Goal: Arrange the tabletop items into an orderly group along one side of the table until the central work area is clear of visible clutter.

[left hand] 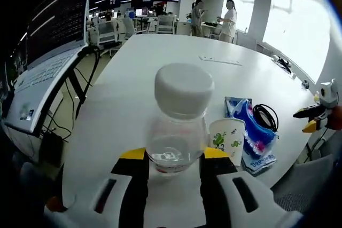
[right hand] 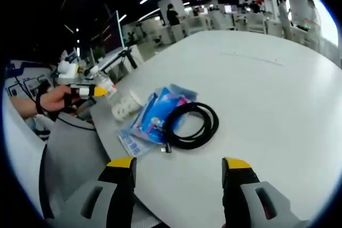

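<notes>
The left gripper (left hand: 173, 158) has its jaws closed around the base of a clear plastic bottle (left hand: 179, 124) with a white cap (left hand: 184, 89), upright on the white table (left hand: 160, 57). The grip is low on the body, probably so the bottle stays steady while it is slid or set down. It sits just beside a paper cup (left hand: 227, 140), which touches a blue packet (left hand: 256, 132) with a coiled black cable (left hand: 265, 116) on top. The items bunch near the table edge, so grouping looks well along; the bottle seems to be the piece joining the row.

The right gripper (right hand: 179, 172) hangs wide open, holding nothing, over bare table just short of the cable (right hand: 189, 124) and packet (right hand: 160, 113). The cup (right hand: 124, 105) is beyond the packet, at the edge. In the right gripper view a hand (right hand: 51, 100) holds the other gripper at far left.

The centre of the table looks bare apart from a faint flat strip (left hand: 220, 60), too small to identify.
</notes>
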A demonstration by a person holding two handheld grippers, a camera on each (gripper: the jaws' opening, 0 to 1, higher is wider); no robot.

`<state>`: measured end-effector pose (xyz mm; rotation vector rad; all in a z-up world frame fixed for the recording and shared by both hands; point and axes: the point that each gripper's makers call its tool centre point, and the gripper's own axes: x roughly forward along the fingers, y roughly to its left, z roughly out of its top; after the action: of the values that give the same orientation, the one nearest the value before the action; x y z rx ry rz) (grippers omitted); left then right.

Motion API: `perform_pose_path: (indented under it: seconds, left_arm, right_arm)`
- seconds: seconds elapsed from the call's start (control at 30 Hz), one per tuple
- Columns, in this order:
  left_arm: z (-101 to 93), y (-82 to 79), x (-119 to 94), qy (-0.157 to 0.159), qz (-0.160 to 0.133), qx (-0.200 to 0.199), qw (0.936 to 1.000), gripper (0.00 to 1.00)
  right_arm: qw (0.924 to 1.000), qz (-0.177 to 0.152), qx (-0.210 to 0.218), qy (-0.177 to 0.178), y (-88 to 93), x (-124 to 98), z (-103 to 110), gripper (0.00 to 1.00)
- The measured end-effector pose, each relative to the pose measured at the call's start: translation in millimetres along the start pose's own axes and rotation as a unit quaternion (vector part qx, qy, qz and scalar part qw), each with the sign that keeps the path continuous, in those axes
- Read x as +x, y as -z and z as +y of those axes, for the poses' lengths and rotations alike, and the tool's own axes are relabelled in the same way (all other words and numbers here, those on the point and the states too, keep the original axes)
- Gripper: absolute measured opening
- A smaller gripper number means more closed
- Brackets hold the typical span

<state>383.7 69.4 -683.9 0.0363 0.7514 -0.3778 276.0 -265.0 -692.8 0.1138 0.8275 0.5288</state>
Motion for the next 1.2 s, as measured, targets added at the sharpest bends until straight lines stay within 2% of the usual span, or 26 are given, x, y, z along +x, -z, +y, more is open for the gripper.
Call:
perform_pose_path:
  seconds: [0.23, 0.63, 0.87, 1.2]
  left_arm:
    - [0.7, -17.2, 18.4, 0.003, 0.0, -0.002, 1.0, 0.36]
    - [-2.9, -62.3, 67.3, 0.006, -0.02, -0.03, 0.9993, 0.36]
    - [-5.8, -83.5, 86.4, 0.003, -0.027, -0.031, 0.9991, 0.36]
    - [-0.3, -110.5, 113.1, 0.0, -0.036, -0.038, 0.9986, 0.36]
  right_arm:
    - [1.0, 0.003, 0.004, 0.002, 2.9, 0.5, -0.4, 0.66]
    - [0.9998, 0.002, 0.013, 0.012, 4.2, -4.7, -5.7, 0.66]
    - [0.9997, 0.005, 0.019, 0.018, 8.5, -6.3, -6.1, 0.66]
    - [0.9994, 0.003, 0.024, 0.023, 7.3, -5.5, -5.5, 0.66]
